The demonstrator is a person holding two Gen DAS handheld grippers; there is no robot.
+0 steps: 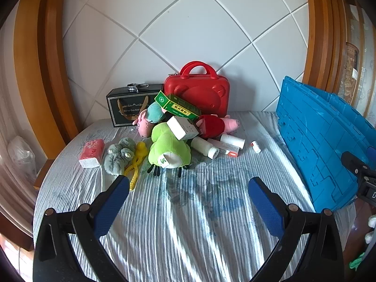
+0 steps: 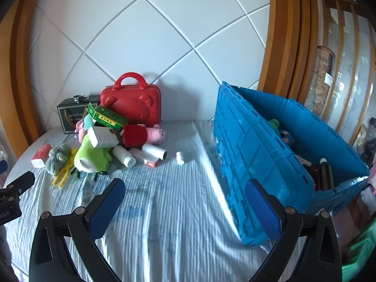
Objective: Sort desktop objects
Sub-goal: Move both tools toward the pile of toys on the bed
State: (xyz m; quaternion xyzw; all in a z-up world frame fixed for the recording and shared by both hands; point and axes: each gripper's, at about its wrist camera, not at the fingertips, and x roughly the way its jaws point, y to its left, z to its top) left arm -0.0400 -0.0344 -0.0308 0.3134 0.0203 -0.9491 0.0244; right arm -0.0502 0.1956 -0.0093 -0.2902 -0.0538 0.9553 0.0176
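A pile of objects lies at the back of the table: a green plush, a pink pig plush in red, a green box, a white box, a white bottle, a grey plush and a small white bottle. My left gripper is open and empty, short of the pile. My right gripper is open and empty beside the blue crate.
A red case and a black gift box stand against the white tiled wall. A red tissue pack and yellow tongs lie left. The crate holds several items. A striped cloth covers the table.
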